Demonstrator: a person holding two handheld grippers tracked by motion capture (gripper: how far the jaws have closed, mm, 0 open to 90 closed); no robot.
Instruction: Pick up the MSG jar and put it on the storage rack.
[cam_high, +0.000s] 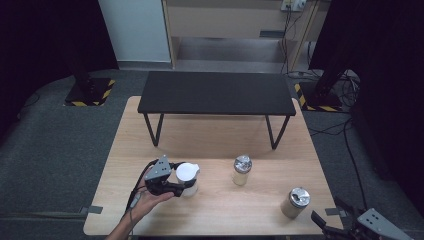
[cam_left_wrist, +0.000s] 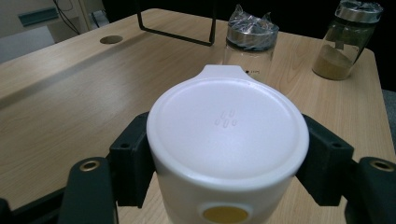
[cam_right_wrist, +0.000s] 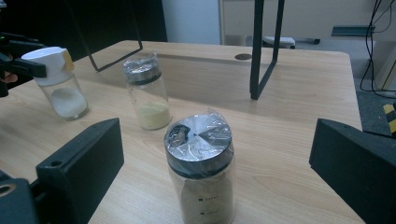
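White-lidded jar (cam_left_wrist: 227, 140) sits clamped in the left gripper (cam_high: 172, 183); the right gripper (cam_high: 345, 227) gapes open.

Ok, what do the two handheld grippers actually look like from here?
Both are black. The left gripper has a grey three-cornered plate on top, blocky fingers with brass-ringed holes behind them, and a dark cable trailing past the bare hand. The right gripper has the same grey plate and wide, square black fingers.

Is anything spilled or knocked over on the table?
Nothing spilled or tipped. The white-lidded clear jar of white powder and two steel-capped glass spice jars all stand upright. Only oddity: crinkled plastic wrap covers both steel caps.
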